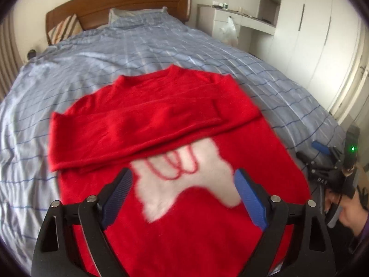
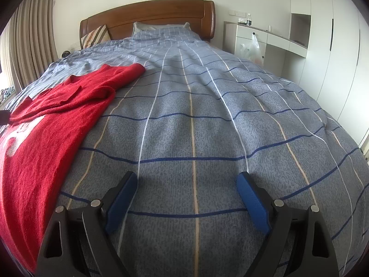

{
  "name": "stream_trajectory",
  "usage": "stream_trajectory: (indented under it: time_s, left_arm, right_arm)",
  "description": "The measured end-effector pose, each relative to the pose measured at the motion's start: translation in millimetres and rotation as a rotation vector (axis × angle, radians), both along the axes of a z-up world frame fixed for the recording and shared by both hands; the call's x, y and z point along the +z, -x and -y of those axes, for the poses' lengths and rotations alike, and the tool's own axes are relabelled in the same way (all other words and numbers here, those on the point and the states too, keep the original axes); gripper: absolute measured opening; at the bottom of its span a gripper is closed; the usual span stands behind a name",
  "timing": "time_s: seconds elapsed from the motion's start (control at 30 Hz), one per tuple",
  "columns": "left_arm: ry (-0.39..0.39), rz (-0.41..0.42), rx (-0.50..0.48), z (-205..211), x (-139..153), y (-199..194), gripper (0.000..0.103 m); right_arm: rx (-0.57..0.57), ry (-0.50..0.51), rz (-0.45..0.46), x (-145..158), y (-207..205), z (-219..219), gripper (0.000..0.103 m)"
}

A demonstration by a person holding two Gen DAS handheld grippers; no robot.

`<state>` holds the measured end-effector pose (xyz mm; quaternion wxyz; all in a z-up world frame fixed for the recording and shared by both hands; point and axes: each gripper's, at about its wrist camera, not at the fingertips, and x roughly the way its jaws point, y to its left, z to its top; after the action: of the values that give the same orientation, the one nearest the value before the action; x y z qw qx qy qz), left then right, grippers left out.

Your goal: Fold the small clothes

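Red sweater [image 1: 184, 230] lies spread on the blue checked bedcover [image 1: 69, 73], its hem nearest the left wrist camera and its neck toward the headboard. One sleeve [image 1: 138, 133] is folded flat across the chest, reaching from the right shoulder to the left edge, just above a white fluffy patch [image 1: 184, 184] with red loops stitched on it.

Closest in the left wrist view, the left gripper [image 1: 184, 194] points down at a slant over the lower half of the sweater. Its jaws stand wide apart, the blue pads [image 1: 251, 198] framing the white patch, and nothing is caught between them; no cloth hangs from either finger. The picture is slightly smeared.

At the right edge of that view the right gripper [image 1: 320, 147] shows from the side, a green light on its body, with the person's hand [image 1: 346, 210] wrapped round the handle and a dark sleeve behind it.

From the right wrist view, the right gripper [image 2: 186, 194] also tilts downward, over bare bedcover [image 2: 207, 127] just beside the sweater's [image 2: 41, 143] right edge. Its jaws are spread wide and hold nothing.

Farther off lie a blue pillow [image 2: 161, 31] and a striped cushion [image 2: 96, 35] against the wooden headboard [image 2: 150, 13]. Beyond the bed, a plastic bag [image 2: 252, 50] hangs on a white desk [image 2: 276, 38] beside tall wardrobes [image 2: 334, 57].
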<state>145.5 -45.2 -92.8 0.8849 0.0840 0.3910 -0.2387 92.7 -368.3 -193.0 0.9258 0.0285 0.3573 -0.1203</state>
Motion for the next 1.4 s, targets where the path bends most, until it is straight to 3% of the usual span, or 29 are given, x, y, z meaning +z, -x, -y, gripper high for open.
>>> stream_trajectory:
  time_s: [0.13,0.27,0.43,0.63,1.0,1.17,1.27,1.4]
  left_arm:
    - [-0.039,0.066,0.204,-73.5,-2.1,-10.7,0.096]
    - [-0.023,0.062,0.408,-131.7,-23.3,-29.2,0.096]
    - [-0.049,0.037,0.529,-160.8,-60.7,-32.5,0.096]
    - [0.032,0.053,0.541,-179.0,-79.3,-13.8,0.101]
    - [0.033,0.060,0.548,-177.3,-83.6,-18.7,0.103]
    - [0.024,0.073,0.551,-175.2,-85.9,-19.2,0.103]
    - [0.027,0.075,0.552,-175.4,-86.1,-20.7,0.103]
    - [0.030,0.075,0.551,-176.7,-87.2,-21.0,0.103]
  right_arm:
    - [-0.002,0.004,0.001,-0.9,-0.5,-0.7,0.089]
    - [-0.004,0.013,0.005,-2.4,-1.3,-2.2,0.089]
    - [-0.005,0.014,0.011,-3.4,-1.6,-2.5,0.090]
    - [-0.004,0.016,0.015,-3.9,-0.5,-2.6,0.090]
    - [0.003,0.007,0.012,-3.1,-0.8,-1.9,0.090]
    - [0.034,0.032,-0.101,27.9,-12.4,-10.6,0.090]
    - [0.145,-0.146,-0.019,73.1,-25.2,-31.0,0.090]
    - [0.241,-0.564,-0.014,93.4,-87.6,-46.1,0.088]
